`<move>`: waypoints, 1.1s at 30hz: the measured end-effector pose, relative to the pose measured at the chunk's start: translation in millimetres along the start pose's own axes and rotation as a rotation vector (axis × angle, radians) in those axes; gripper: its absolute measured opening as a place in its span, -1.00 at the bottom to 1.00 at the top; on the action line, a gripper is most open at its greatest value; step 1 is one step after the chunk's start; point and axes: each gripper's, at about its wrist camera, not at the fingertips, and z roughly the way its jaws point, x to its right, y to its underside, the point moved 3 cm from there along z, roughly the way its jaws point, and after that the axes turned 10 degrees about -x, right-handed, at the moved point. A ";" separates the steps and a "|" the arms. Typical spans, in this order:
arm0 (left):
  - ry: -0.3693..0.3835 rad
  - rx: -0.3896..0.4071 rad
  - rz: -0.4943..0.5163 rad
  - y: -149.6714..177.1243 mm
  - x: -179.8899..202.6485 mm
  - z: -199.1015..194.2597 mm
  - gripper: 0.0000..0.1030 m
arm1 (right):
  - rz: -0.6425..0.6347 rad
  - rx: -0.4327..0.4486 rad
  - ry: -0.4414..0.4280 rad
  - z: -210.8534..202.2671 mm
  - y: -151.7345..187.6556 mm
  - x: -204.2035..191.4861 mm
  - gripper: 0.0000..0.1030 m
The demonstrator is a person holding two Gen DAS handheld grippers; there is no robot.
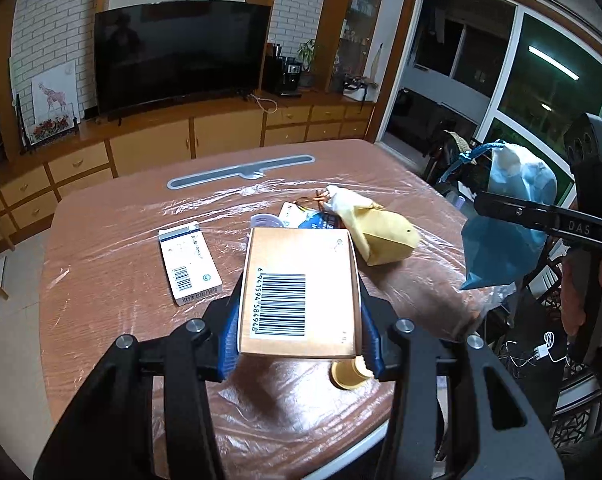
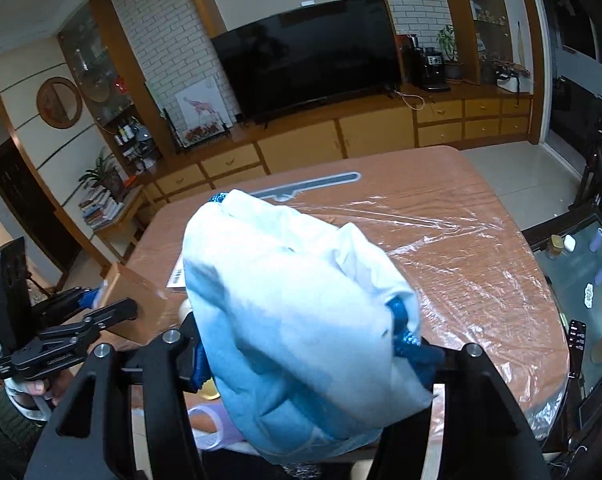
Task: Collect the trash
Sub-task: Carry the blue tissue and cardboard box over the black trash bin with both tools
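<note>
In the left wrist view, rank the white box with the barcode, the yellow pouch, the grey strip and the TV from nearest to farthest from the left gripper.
From the left gripper, which is shut on the tan box:
1. White box, on the table just left of it.
2. Yellow pouch, ahead and to the right; close to the white box in distance, perhaps slightly farther.
3. Grey strip, near the table's far edge.
4. TV, on the cabinet beyond the table.

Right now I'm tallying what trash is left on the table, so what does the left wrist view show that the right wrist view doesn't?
Only the left wrist view shows the yellow pouch, the whole white carton and the gold cap on the table.

Only the right wrist view shows a side table with cups.

Both show the left hand-held gripper shut on the barcode box and the right hand-held gripper shut on the blue bag, plus the television.
</note>
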 end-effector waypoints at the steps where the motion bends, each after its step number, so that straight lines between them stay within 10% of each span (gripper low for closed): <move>1: -0.001 0.003 0.002 1.2 1.8 -3.6 -0.05 | -0.002 -0.001 -0.010 -3.9 -0.3 -0.7 0.09; 19: -0.049 -0.043 -0.049 60.9 57.2 -38.3 -0.05 | -0.189 -0.172 -0.247 -45.5 86.0 -27.2 0.09; 33: -0.073 -0.179 -0.071 121.4 94.6 -1.5 -0.05 | -0.243 -0.340 -0.228 1.7 158.6 -22.2 0.09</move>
